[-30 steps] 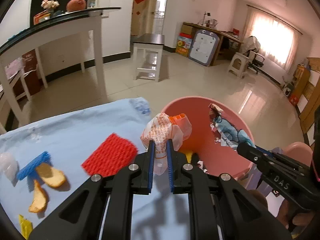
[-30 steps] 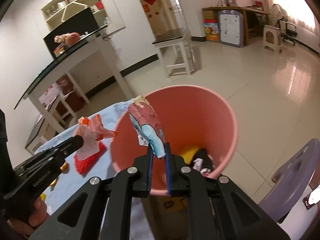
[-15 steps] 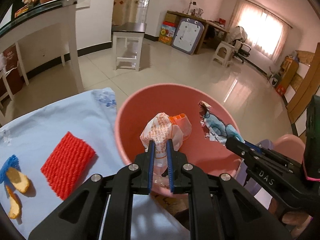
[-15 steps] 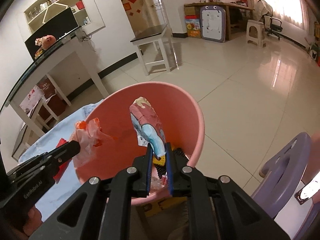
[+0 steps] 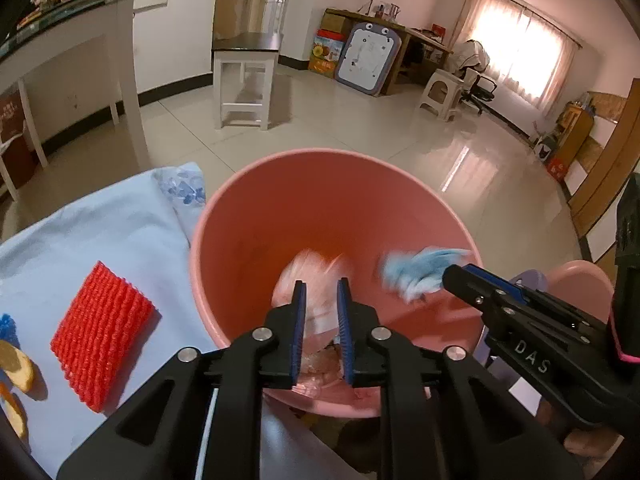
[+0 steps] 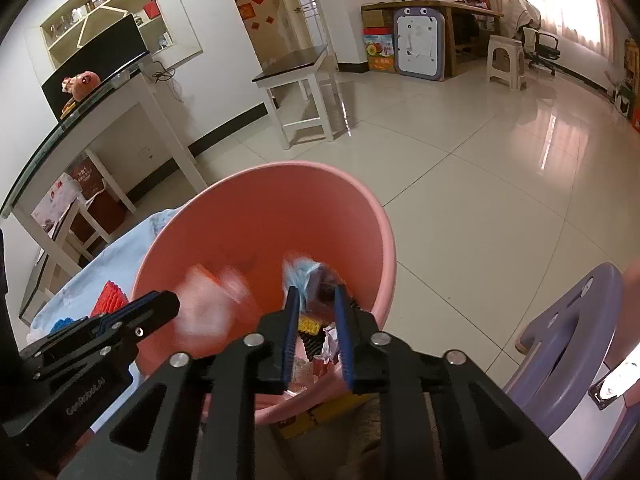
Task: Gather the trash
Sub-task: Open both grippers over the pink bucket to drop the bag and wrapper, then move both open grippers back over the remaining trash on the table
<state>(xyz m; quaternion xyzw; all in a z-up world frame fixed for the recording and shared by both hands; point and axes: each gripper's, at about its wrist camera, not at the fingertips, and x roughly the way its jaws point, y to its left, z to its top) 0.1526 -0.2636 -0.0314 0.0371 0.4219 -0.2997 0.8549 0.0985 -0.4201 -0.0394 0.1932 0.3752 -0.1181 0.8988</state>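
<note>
Release is the step in hand: both of my grippers hang over the pink bucket (image 5: 400,208) and their jaws are opening. Nearest me, the left gripper (image 5: 321,316) has parted its blue pads, and the orange-and-white wrapper (image 5: 308,276) shows between and just beyond them as a blur, so I judge it is slipping free rather than gripped. My right gripper (image 6: 316,330) is likewise spreading; the pale blue wrapper (image 6: 302,270) sits at its tips, smeared, apparently dropping. Whether either pad brushes its wrapper I cannot tell through the blur. Below the right fingers, inside the bucket, lie scraps already collected: something yellow, something dark and ridged, crumpled white paper.

Out to the left, on the light blue cloth (image 5: 100,232), more trash waits: the red foam net (image 5: 100,336) beside the bucket's wall, then orange peel (image 5: 16,364) and a blue scrap (image 5: 6,324) at the edge of view. So the job is partly done. The next move, as I judge it, calls for lifting both tools clear of the rim, swinging back over the cloth, and coming down wide around the red net.

Beyond stretches tiled floor and a white stool (image 5: 244,80).
</note>
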